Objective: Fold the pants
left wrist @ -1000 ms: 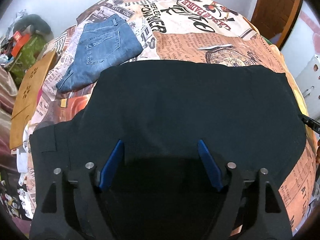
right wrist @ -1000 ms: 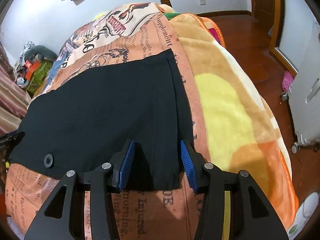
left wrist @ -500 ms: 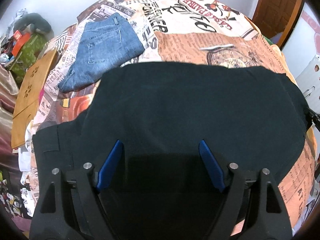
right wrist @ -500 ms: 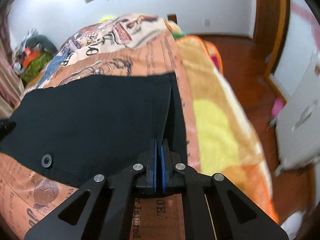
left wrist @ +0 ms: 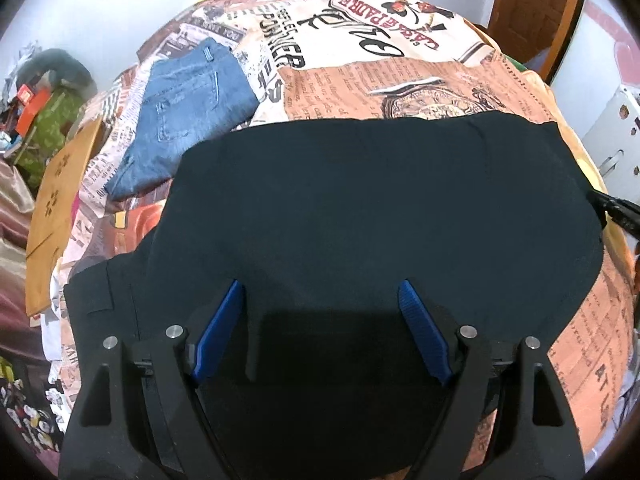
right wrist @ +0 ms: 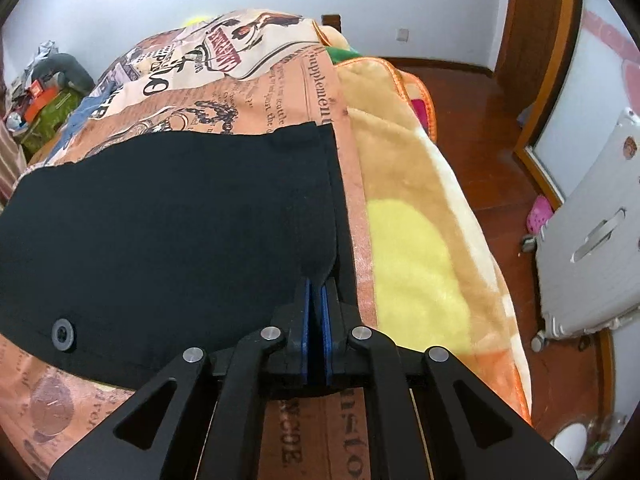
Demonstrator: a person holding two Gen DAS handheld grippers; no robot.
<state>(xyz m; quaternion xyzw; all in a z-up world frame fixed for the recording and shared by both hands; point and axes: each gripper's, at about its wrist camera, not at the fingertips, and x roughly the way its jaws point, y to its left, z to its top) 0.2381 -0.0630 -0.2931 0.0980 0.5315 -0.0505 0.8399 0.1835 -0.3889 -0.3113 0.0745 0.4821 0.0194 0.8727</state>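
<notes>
Scanning left to right from my left wrist view: clutter pile (left wrist: 36, 116) on the far left by the wall, then a tan board (left wrist: 60, 200) at the edge of the bed (left wrist: 360, 40), which is covered in a newspaper-print sheet. Folded blue jeans (left wrist: 188, 108) lie on the sheet, just beyond the black pants (left wrist: 360, 208), not clearly touching them. Black pants are spread flat across the middle of the bed. My left gripper (left wrist: 322, 300) is over the near part of the pants, jaws wide apart, nothing clamped; can't tell if the tips touch the cloth. Right gripper's tip pokes in at the far right edge of that view, at the pants' edge.

Right wrist view: pants (right wrist: 168, 216) fill the left half, a round black button (right wrist: 63, 333) near their lower left edge. Right gripper (right wrist: 316, 284) is at the pants' right end, jaws nearly together and easing apart a little, with a fold of black cloth between the blue pads, which are on it. Right of that: a plush orange-yellow blanket (right wrist: 412, 240), wooden floor (right wrist: 480, 120), and a grey suitcase (right wrist: 592, 248).
</notes>
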